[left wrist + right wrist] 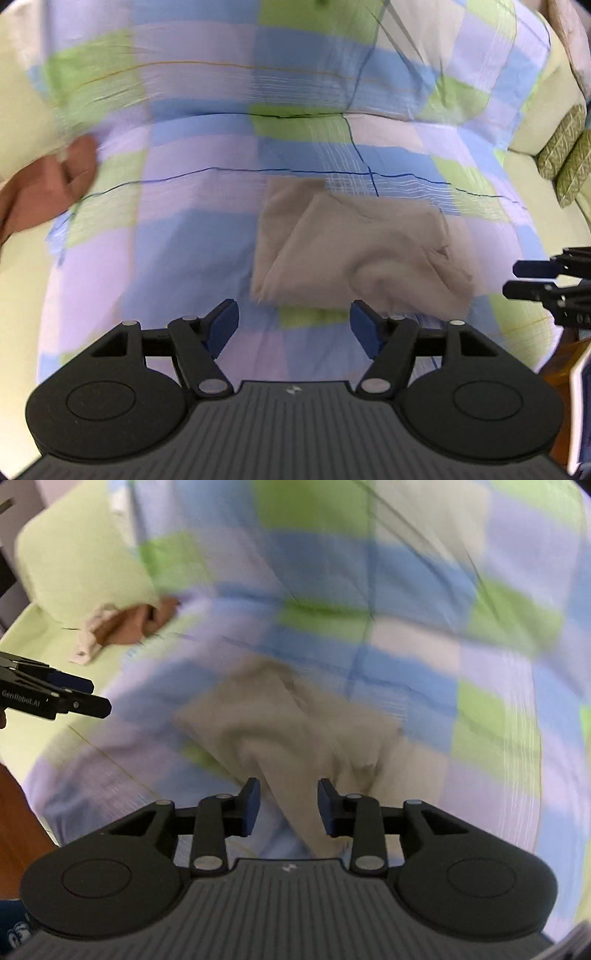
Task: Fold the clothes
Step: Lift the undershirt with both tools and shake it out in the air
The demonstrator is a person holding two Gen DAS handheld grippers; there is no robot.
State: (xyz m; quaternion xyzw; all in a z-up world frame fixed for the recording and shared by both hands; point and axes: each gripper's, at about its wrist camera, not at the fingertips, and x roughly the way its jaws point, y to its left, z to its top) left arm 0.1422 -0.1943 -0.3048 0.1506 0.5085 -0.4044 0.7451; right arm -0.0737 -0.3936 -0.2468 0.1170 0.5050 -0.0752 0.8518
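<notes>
Both grippers' fingers apart, empty: left gripper point(294, 325), right gripper point(289, 805); beige cloth point(354, 251) folded, rumpled.

Quick count of what's on the bed: one folded beige garment point(354, 247) in the middle, one rust-brown garment point(44, 192) bunched up off at the edge, and one checked bedspread point(199, 221) in blue, lilac and green under both. There's one pale green pillow point(81, 557) right by the brown piece, and two green patterned cushions point(565, 155) side by side at the far edge in the left wrist view. Grippers come to two, the left gripper point(293, 326) and the right gripper point(288, 806), each with two blue-padded fingers.
</notes>
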